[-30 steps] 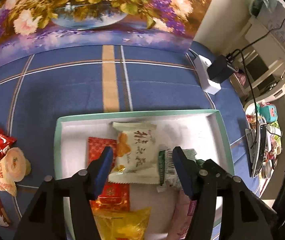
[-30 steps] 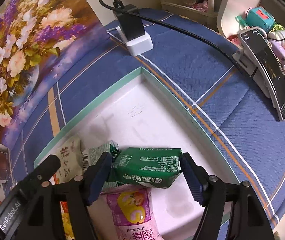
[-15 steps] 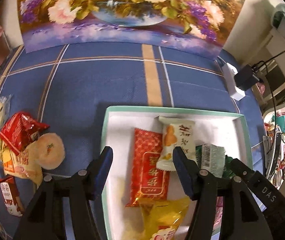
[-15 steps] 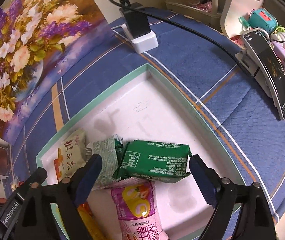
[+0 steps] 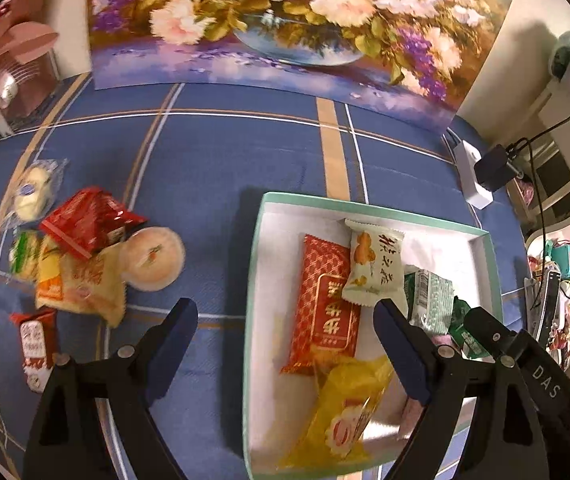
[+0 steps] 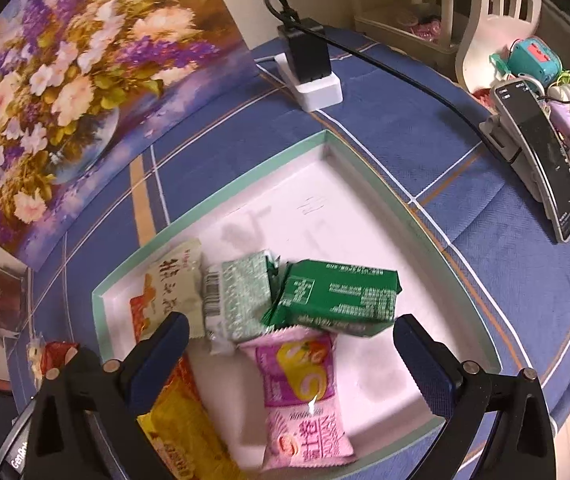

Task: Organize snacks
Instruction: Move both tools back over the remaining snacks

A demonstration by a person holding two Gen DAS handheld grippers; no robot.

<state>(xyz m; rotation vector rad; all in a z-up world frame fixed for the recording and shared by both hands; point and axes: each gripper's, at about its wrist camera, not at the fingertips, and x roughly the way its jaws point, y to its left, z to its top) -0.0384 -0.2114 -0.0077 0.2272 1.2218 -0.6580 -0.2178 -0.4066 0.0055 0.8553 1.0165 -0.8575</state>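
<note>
My left gripper is standing wide with nothing between its fingers; its jaws have just been opening, and it is hanging over the left rim of the box, one finger above the blue cloth, the other above the box floor. My right gripper is gaping too, also just opened, and is gripping nothing: the dark green packet is lying free below it, leaning on the pink packet.

The white box with the mint edge is now holding seven snacks that I can count: a red packet, a cream packet overlapping its upper right corner, a pale green packet beside that, the dark green one, the pink one and a yellow packet at the near end, with an orange packet partly hidden under my left finger in the right view. The far right half of the box floor is bare.

I am judging the job roughly half done. A heap of snacks is waiting on the cloth, well apart to the left of the box: a red bag, a round cake, yellow and green packets, a clear-wrapped sweet, and a small red bar nearest me. Those are what I am going for next.
</note>
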